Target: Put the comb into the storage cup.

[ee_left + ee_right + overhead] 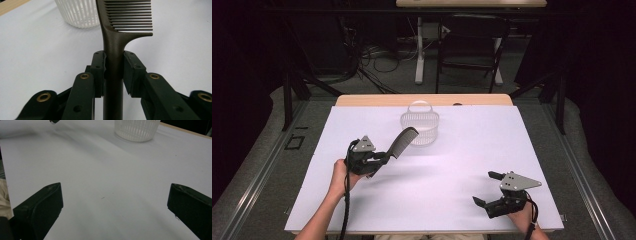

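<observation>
Left gripper view: dark brown plastic comb (113,50) pinched by its handle between both pads of left gripper (113,72), teeth pointing away toward white slatted plastic basket (78,13). Underneath, white table sheet (452,165); beyond, dark room with cables. Right gripper (488,189) spread wide, empty, low over sheet.

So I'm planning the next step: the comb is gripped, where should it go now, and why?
Probably carry it a little further toward the white basket. The left hand-held gripper clamps the comb by its handle, teeth end raised and pointing at the basket, not yet over its rim.
</observation>
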